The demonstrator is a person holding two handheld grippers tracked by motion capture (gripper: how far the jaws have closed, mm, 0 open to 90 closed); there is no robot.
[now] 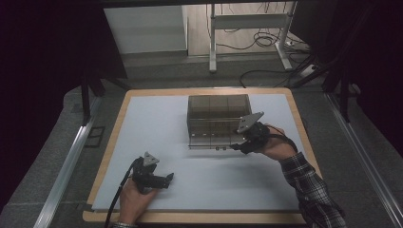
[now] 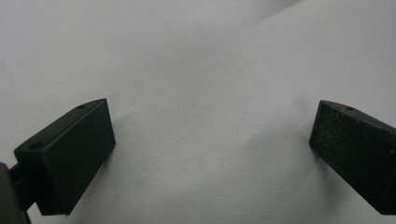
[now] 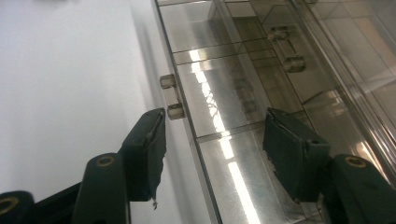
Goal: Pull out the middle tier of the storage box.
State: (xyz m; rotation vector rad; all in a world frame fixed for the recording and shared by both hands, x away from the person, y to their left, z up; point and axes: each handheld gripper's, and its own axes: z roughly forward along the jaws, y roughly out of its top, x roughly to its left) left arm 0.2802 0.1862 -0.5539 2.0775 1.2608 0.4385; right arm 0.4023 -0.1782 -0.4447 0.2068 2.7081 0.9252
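Observation:
A smoky clear plastic drawer box (image 1: 218, 116) stands on the white mat, past its middle. Its lowest drawer (image 1: 211, 142) is pulled out toward me, and its front panel (image 3: 219, 102) carries a small clear handle (image 3: 170, 95). My right gripper (image 1: 236, 147) is open at the drawer's right front corner, its jaws straddling the front panel (image 3: 212, 149) without pinching it. My left gripper (image 1: 168, 179) lies low over the mat near the front left, held by a hand, open with bare mat between its jaws (image 2: 210, 154).
The white mat (image 1: 157, 123) covers a wooden tabletop (image 1: 114, 137). A dark frame post (image 1: 85, 102) rises at the table's left. Beyond the far edge stand a white desk frame (image 1: 247, 21) and loose cables (image 1: 266, 40) on the floor.

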